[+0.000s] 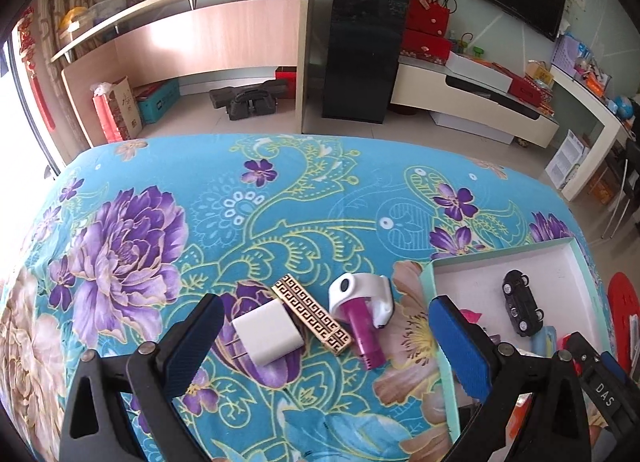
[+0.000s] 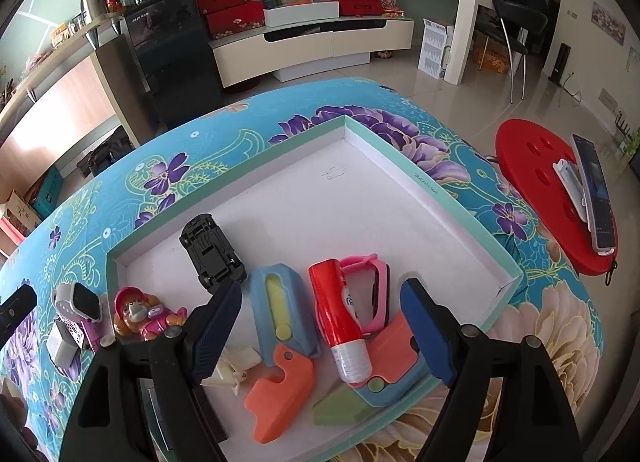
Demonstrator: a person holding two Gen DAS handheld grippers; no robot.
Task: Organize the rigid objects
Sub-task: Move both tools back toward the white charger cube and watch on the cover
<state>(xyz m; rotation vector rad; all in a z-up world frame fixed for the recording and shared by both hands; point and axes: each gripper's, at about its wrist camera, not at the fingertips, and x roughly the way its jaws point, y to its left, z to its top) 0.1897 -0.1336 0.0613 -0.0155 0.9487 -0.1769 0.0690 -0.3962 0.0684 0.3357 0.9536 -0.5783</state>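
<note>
Red tube [image 2: 343, 326] lies flat in the box [image 2: 460, 197], clear cap toward the camera, long axis running near-to-far, resting across the pink watch [image 2: 370, 286]. Black car [image 2: 211, 254] sits at the box's left, nose pointing away. Right tool [image 2: 320, 336] spread wide, empty, over the tube. Left tool [image 1: 326, 342] spread, empty, over the charger [image 1: 269, 332], gold bar [image 1: 312, 314] and purple-white gadget [image 1: 362, 302]. Desk [image 1: 280, 201] wears a blue floral cloth; living room behind, red stool [image 2: 532, 181] alongside.
</note>
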